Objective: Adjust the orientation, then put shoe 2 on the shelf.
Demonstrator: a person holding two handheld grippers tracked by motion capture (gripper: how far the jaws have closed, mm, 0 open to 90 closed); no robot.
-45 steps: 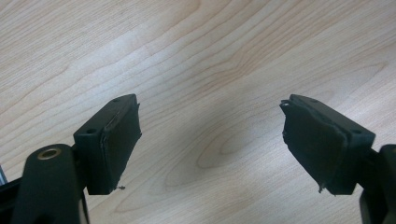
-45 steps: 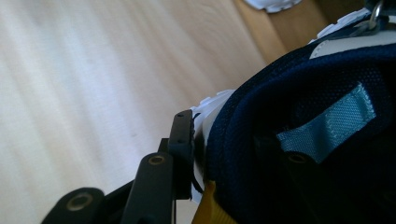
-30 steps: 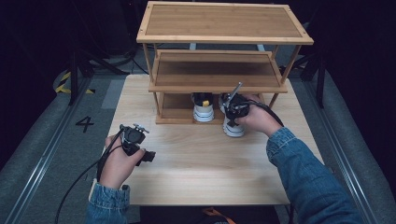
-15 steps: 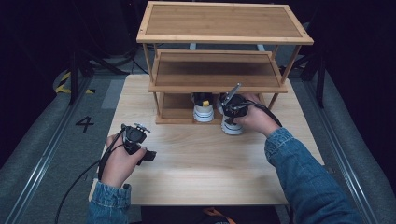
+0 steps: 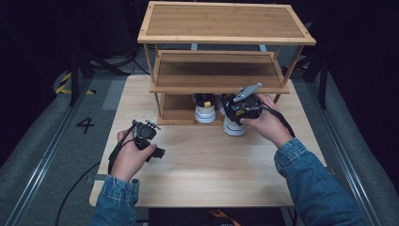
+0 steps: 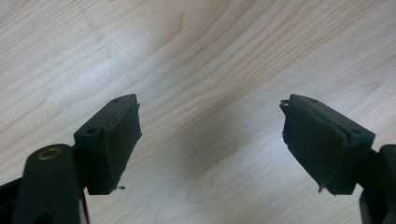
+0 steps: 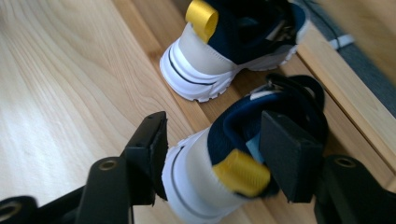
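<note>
Right claw (image 7: 212, 154): I have it straddling the heel of the near sneaker (image 7: 219, 168), one jaw inside the collar, one outside.
Left claw (image 6: 210, 144): wide apart, holding nothing, over bare bench (image 5: 211, 174).
Near sneaker: at the rack's (image 5: 226, 28) front edge.
Second sneaker (image 5: 205, 109): just beside it, on the rack's bottom shelf.

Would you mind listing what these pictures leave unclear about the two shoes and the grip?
- Front of both shoes: in the high view, under the middle shelf.
- Near shoe toe: right gripper view, out of focus.
- Right hand-held gripper: jaws straddle the heel; firm clamping cannot be confirmed.
</note>
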